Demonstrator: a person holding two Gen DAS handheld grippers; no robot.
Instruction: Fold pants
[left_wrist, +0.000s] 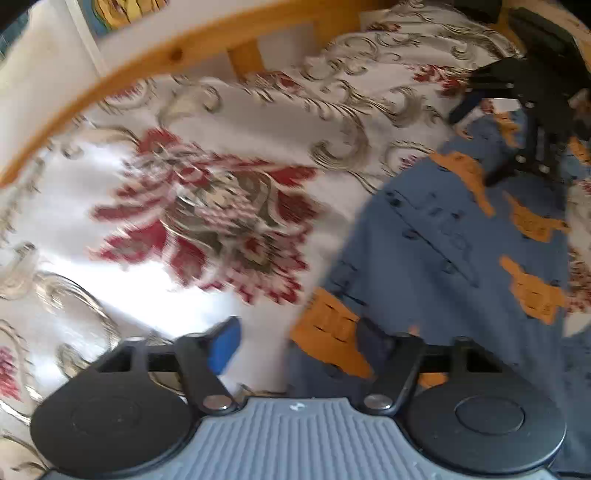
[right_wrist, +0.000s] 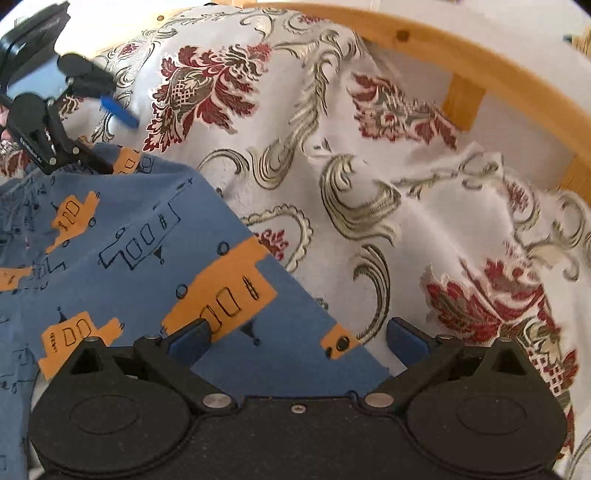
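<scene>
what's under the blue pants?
The blue pants lie on a floral bedspread, visible all around their edges. Anything between them and the spread is covered. Both tongs, left and right, are open.

The left wrist view is motion-blurred throughout. The pants (right_wrist: 122, 258) run off the right wrist view's left edge, and the left claw (right_wrist: 107, 133) there has one fingertip hidden.

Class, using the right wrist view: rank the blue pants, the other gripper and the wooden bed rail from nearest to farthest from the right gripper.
1. blue pants, directly under the right gripper, lower left.
2. left gripper, upper left, at the pants' far edge.
3. wooden bed rail, top right, beyond the floral bedspread.
</scene>
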